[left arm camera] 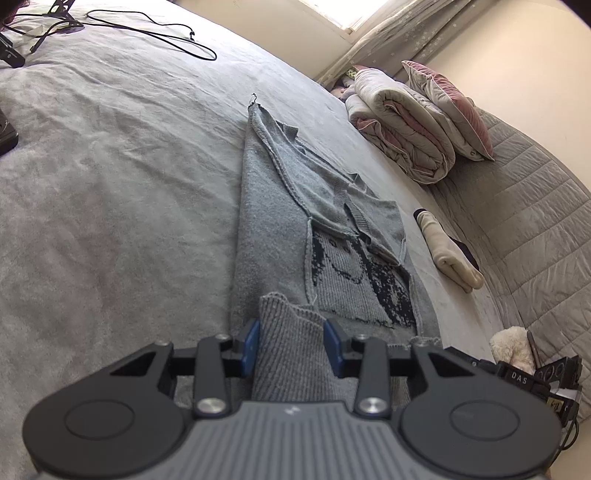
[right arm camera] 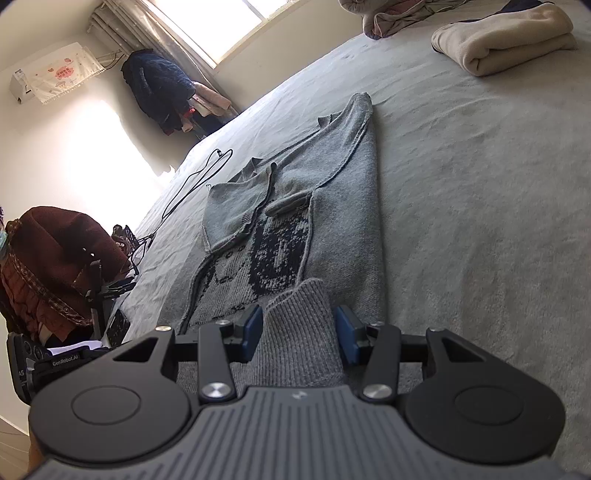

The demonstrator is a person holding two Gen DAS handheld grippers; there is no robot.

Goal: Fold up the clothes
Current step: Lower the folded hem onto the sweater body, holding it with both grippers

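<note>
Grey knit everywhere: sweater lying flat on the pale grey bedspread, sleeves folded in over a dark woven picture on the chest. Going left to right in the left wrist view: black cable looping across the far corner of the bed, then the sweater down the middle, a folded cream garment just beside it, then a rolled quilt with a pink-edged pillow leaning on it near the wall. Left gripper low at the near edge, blue pads pressed against both sides of a ribbed fold of the sweater's hem, gripping it. Right wrist view, same order: dark red bundle off the bed's edge, cable, sweater stretching away, cream garment far off at the upper right. Right gripper likewise at the near hem, ribbed cloth bunched between its blue pads, held on both sides, jaws set wider than the left's.
</note>
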